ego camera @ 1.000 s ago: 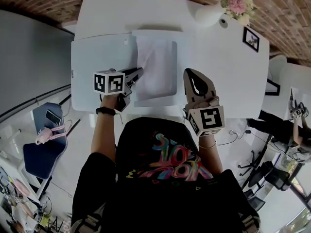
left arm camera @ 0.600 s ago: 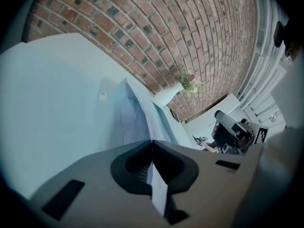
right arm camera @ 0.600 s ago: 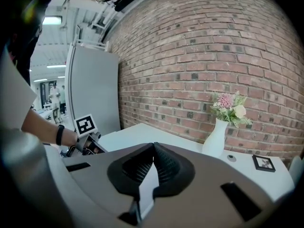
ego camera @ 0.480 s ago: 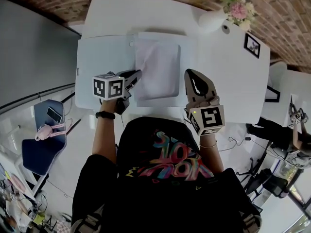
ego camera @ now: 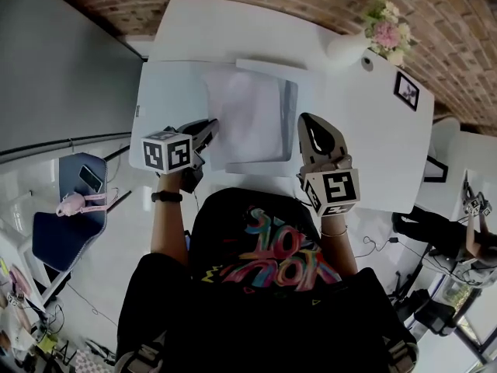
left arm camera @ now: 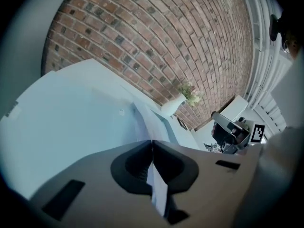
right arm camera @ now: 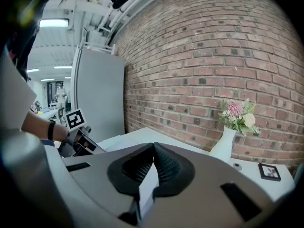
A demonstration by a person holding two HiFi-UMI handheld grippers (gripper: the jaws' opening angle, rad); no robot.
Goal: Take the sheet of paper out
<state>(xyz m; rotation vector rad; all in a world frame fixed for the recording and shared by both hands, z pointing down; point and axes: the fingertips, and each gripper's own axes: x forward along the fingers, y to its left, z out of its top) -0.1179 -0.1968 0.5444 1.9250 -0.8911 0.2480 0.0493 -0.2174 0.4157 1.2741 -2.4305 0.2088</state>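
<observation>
White sheet of paper (ego camera: 242, 119) lies in the open pale blue folder (ego camera: 167, 92) on the table (ego camera: 373, 130). Its long side runs away from the person. The left gripper (ego camera: 210, 126) pinches its left edge, jaws pressed tight. The right gripper (ego camera: 308, 121) waits just beside the right edge, its 2 jaws together too. I think the pull should go left.

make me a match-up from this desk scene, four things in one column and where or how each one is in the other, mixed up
1 sheet of paper
2 vase
3 picture frame
4 right gripper

a holds pink flowers
b dark border, right of the vase
c pinched by the left gripper
d shut on the edge of the folder

Pairs: 1-c, 2-a, 3-b, 4-d
</observation>
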